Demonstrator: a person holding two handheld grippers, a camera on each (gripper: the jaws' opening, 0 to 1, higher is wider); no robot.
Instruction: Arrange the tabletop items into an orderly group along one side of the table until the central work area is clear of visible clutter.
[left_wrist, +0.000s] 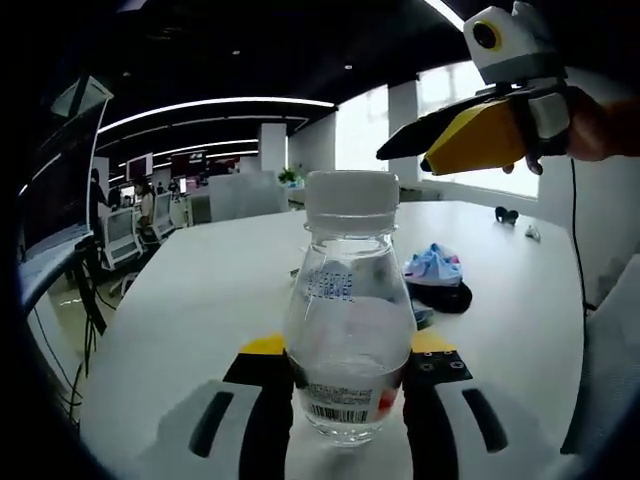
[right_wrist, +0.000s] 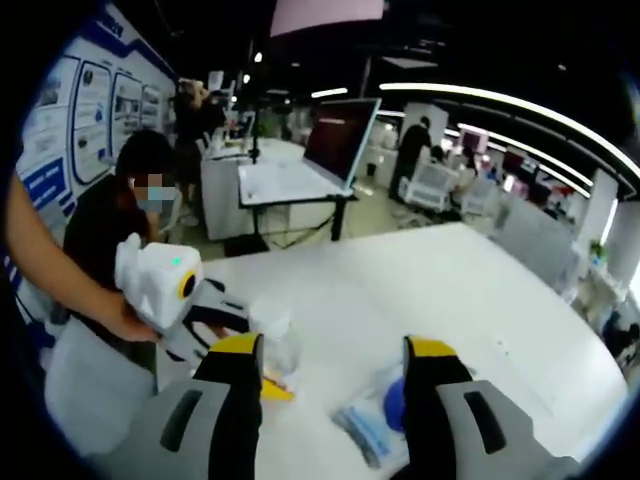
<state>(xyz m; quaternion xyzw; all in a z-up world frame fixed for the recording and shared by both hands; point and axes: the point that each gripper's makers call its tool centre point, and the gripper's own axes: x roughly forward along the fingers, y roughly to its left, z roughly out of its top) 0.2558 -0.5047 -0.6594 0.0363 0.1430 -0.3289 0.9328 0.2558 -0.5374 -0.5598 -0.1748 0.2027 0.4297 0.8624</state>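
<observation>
A clear plastic bottle (left_wrist: 349, 320) with a white screw cap (left_wrist: 351, 202) stood upright on the white table (left_wrist: 200, 300) between the jaws of the left gripper (left_wrist: 348, 385), seen in the left gripper view. The two yellow-tipped jaws pressed against the bottle's lower sides, clamped on it just above its barcode label. The bottle looked almost empty; whether a little liquid sat at its base could not be told.

Behind the bottle and to its right, a small heap of blue and white packets (left_wrist: 433, 265) rested on a dark round object (left_wrist: 445, 296), apart from the jaws. The right gripper (left_wrist: 440, 140) hung in the air above that side of the table, held by a person's hand (left_wrist: 600, 125).

In the right gripper view, the right gripper's (right_wrist: 335, 385) own jaws stood wide apart with nothing between them, raised over the table (right_wrist: 450, 290). Below them, near the right jaw, lay a flat clear packet (right_wrist: 362, 428) with a blue item inside, beside a blue rounded object (right_wrist: 394, 403). To the left, the left gripper (right_wrist: 250, 345) held the bottle (right_wrist: 276, 340) at the table's near edge, gripped by a hand (right_wrist: 125, 320). A seated person (right_wrist: 115, 220) and a dark monitor (right_wrist: 342, 138) on a desk stood in the office beyond.
</observation>
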